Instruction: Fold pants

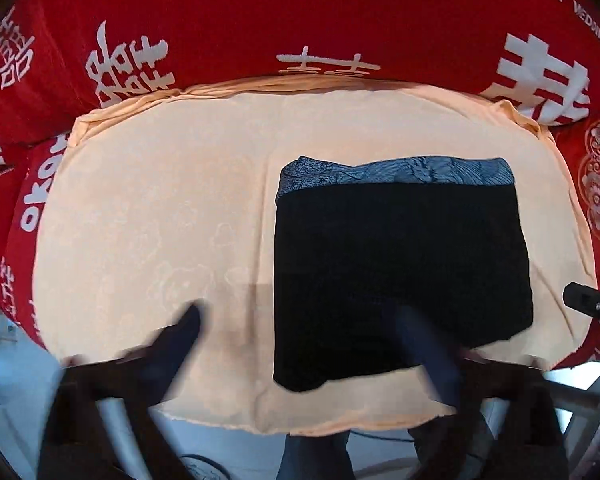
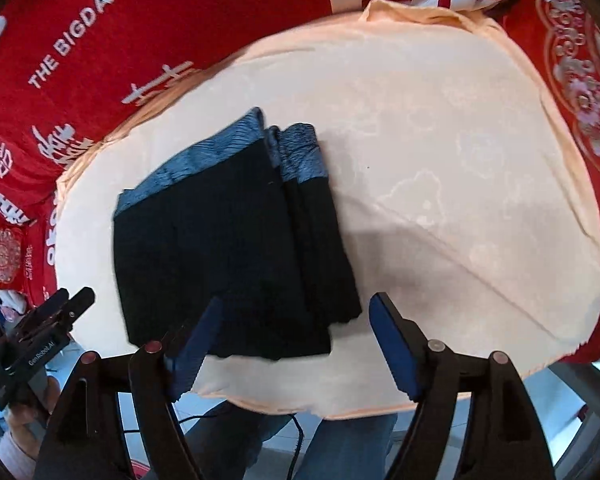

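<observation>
Folded pants (image 2: 236, 240) lie below both tools, the left tool (image 1: 300, 320) and right tool (image 2: 296, 312) spread apart, gripping nothing. Judged nearly done; best lifted straight off the peach cloth (image 2: 440, 160), leaving layers undisturbed.

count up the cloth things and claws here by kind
folded black pants: 1
peach cloth under them: 1
red printed cover: 1
claws: 2, left claw and right claw, both open and empty
total: 5

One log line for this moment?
pants: folded, on cloth | left gripper: open, empty | right gripper: open, empty
</observation>
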Demonstrator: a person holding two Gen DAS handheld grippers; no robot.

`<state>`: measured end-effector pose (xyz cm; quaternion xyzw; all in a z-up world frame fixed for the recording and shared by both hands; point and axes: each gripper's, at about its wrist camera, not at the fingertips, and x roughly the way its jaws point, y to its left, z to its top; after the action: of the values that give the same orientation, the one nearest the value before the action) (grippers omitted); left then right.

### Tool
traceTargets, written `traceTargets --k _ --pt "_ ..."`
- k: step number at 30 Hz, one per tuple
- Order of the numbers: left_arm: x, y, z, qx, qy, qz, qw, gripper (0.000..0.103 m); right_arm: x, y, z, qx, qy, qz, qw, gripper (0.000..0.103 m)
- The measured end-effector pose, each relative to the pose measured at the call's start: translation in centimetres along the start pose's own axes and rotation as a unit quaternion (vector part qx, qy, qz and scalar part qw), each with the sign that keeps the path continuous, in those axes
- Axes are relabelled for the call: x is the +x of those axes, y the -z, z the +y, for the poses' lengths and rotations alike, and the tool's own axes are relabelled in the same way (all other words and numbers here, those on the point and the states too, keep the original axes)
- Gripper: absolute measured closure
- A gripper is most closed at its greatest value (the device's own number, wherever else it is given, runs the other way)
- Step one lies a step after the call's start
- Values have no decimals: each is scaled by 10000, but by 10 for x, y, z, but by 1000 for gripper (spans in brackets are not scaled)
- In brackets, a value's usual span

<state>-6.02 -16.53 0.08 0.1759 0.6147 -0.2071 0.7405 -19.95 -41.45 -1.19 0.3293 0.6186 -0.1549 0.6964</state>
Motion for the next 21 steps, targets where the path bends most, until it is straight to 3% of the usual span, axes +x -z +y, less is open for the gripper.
traceTargets --k 3,5,11,21 --pt "-14 4 -3 61 16 10 10000 0 -15 12 13 -147 219 -109 9996 13" --pt "-24 6 -3 63 44 7 10000 0 -26 21 25 -340 469 -248 9980 0" --pt "-57 8 3 19 69 -236 9997 0 -53 42 53 -628 764 -289 9947 0" --pt "-97 9 3 148 -101 -591 9981 0 -93 61 75 -465 791 -674 9935 0"
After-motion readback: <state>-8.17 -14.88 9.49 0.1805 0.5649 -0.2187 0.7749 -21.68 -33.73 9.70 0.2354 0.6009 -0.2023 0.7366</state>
